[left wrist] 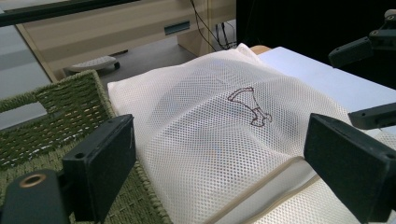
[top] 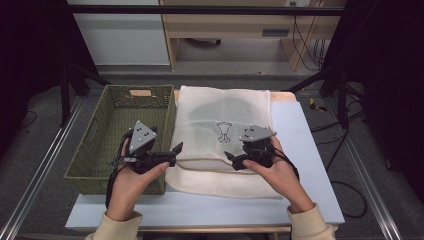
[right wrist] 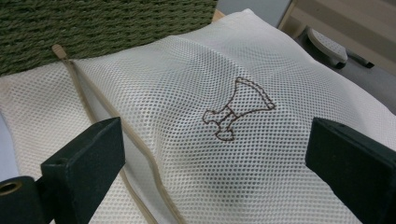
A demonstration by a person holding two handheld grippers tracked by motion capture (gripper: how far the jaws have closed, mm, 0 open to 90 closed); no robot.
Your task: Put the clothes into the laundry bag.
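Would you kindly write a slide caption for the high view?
Two open hand-held grippers, left and right, poised over a white mesh bag beside a green woven basket.

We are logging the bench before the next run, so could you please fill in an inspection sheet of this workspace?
Surface: white table, mostly covered.
Job's things: white mesh bag with embroidered emblem lying flat; green woven basket beside it, nothing seen inside.
Clutter: nothing seen.
Grippers: left gripper and right gripper both open, over the bag's near edge.
Cables: black leads on the floor.
Surroundings: wooden furniture behind.
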